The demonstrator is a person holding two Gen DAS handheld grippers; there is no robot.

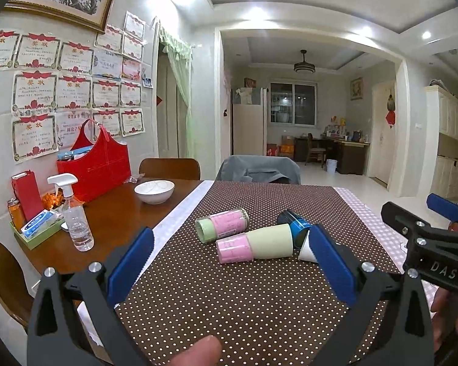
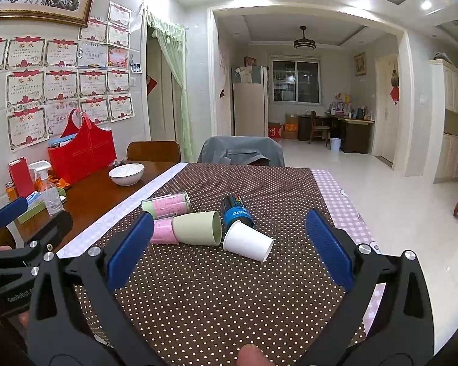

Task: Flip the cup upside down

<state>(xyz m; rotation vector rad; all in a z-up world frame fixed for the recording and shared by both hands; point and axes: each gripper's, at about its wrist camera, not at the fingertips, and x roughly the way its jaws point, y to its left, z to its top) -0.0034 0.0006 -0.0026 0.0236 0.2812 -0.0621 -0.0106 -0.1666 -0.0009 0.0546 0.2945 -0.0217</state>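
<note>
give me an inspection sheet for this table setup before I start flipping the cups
Surface: brown dotted tablecloth over a wooden table.
Job's things: white paper cup, green cup, two pink-labelled jars, blue-black can, all lying on their sides, clustered.
Clutter: white bowl, spray bottle, red bag at left.
Grippers: left gripper and right gripper open, holding nothing.
Cables: nothing seen.
Surroundings: grey-draped chair at far edge.
</note>
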